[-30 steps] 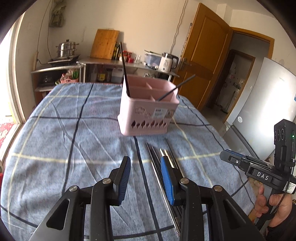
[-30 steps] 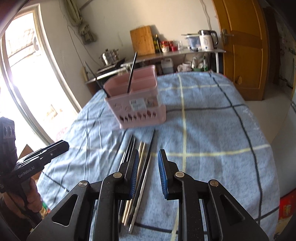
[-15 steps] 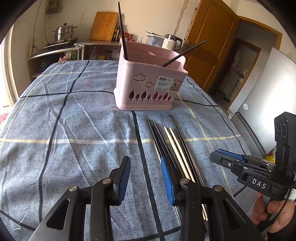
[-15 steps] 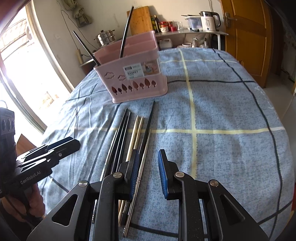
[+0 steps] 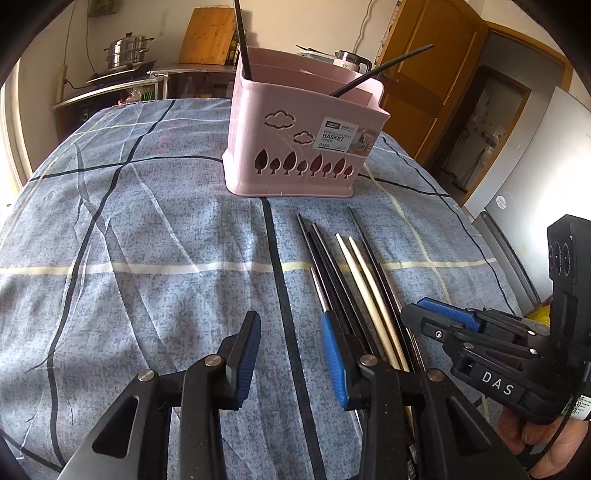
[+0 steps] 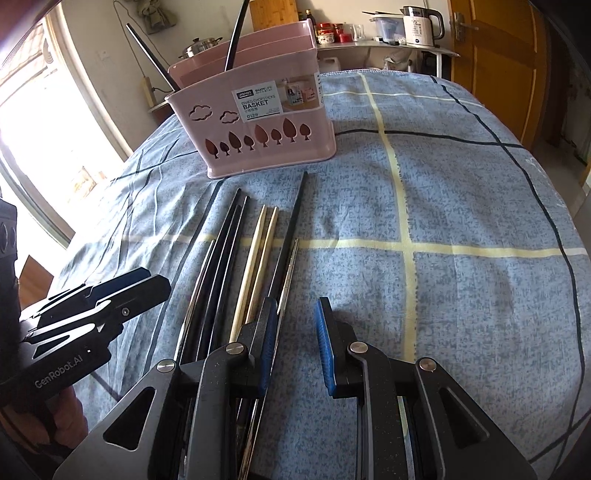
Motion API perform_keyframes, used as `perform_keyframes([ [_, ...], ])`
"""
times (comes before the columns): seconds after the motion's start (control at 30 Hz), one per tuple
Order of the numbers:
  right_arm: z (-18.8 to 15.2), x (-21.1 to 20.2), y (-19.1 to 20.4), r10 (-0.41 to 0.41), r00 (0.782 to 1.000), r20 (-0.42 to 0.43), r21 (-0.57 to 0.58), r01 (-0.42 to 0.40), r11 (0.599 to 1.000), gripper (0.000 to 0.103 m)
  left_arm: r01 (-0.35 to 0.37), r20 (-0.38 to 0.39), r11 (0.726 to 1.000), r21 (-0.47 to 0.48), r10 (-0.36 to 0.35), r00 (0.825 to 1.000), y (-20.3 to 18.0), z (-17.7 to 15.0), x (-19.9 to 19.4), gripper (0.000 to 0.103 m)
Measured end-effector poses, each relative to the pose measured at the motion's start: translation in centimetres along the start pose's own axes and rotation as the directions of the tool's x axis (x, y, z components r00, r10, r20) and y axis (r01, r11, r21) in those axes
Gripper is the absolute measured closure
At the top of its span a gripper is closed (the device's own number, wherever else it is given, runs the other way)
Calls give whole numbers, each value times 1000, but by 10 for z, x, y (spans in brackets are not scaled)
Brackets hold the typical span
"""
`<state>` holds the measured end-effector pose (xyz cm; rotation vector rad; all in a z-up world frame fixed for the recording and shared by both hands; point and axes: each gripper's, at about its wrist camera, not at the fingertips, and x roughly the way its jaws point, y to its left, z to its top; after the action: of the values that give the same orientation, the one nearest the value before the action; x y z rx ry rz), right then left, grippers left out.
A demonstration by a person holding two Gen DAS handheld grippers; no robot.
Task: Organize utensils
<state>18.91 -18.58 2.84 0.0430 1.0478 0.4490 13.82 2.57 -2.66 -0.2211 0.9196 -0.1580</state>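
Observation:
A pink chopstick basket (image 5: 295, 147) (image 6: 258, 122) stands on the blue checked tablecloth and holds two black chopsticks (image 5: 242, 37). Several chopsticks lie side by side in front of it: black ones (image 5: 332, 269) (image 6: 218, 258), a wooden pair (image 5: 365, 284) (image 6: 258, 251) and metal ones (image 6: 290, 266). My left gripper (image 5: 290, 328) is open and empty, low over the cloth just left of the row. My right gripper (image 6: 295, 314) is open and empty, its left finger over the row's right side. The right gripper also shows in the left wrist view (image 5: 443, 317), the left gripper in the right wrist view (image 6: 122, 288).
The tablecloth (image 5: 129, 240) covers the whole table. Behind it stand a counter with a steel pot (image 5: 127, 51), a cutting board (image 5: 208, 35) and a kettle (image 6: 421, 20). A wooden door (image 6: 495, 55) is at the right, a window (image 6: 44, 129) at the left.
Both grippers have moved forward and lower toward the chopsticks and basket, which now look larger. Both stay open and empty.

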Motion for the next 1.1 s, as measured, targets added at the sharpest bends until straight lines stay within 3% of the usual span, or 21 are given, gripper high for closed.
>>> perform_keyframes([
  [0.4,-2,2,6,-72,997,-9,-55,71,996,85,-1,-20,1000,-2,1,1000,-6,1,11,69],
  [0.8,-3,1,2,-67,998,-15,-36,67,997,90,-65,-6,997,44,65,998,-19,3,18,69],
  [1.1,-4,-1,0,-64,998,-15,-28,64,998,90,-124,1,988,95,124,992,-34,4,26,58],
])
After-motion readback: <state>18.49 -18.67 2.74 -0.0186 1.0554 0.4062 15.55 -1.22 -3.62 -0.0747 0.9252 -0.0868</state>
